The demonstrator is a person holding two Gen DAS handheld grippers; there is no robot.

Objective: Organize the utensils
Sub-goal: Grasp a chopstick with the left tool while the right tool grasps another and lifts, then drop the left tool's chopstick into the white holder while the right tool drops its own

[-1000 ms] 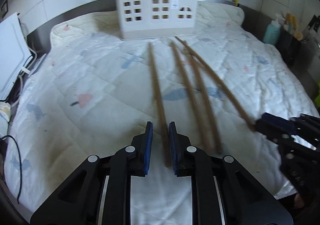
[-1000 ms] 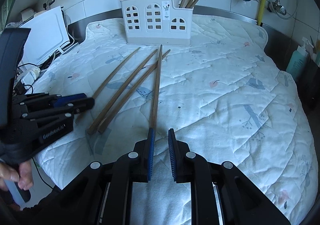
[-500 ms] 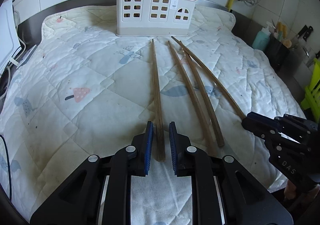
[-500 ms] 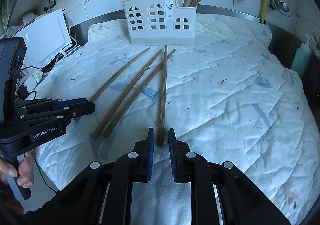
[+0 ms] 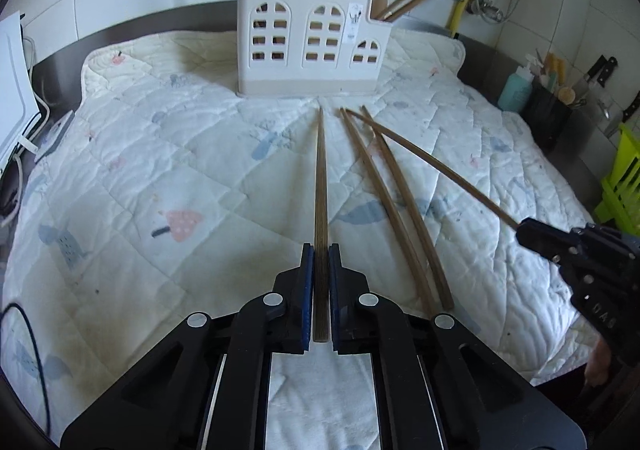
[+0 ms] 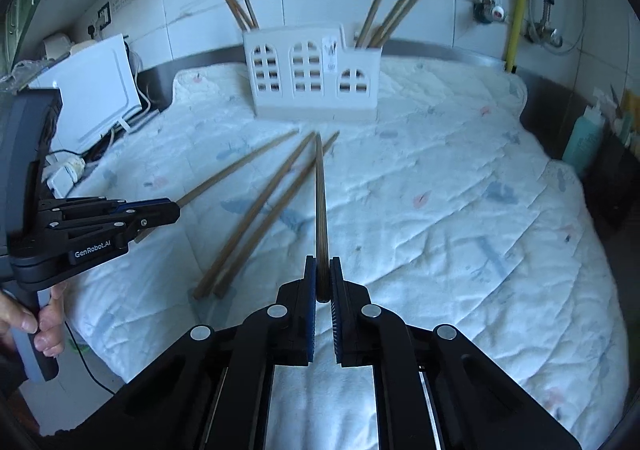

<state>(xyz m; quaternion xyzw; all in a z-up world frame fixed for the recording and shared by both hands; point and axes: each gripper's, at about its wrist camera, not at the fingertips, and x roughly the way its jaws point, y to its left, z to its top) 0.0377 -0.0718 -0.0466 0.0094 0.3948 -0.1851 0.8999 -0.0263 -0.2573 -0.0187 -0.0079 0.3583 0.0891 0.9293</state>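
Each black two-finger gripper, left (image 5: 318, 250) and right (image 6: 322, 262), has just clamped a long brown wooden chopstick (image 5: 320, 186); next, probably lifting them into the white windowed plastic holder (image 5: 312, 46).

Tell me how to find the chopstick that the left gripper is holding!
Start at the white plastic utensil holder with arched windows at the back of the quilted white mat. Four long brown wooden chopsticks fan out before it. The held chopstick is leftmost, apart from the rest, its near end pinched between the left gripper pads.
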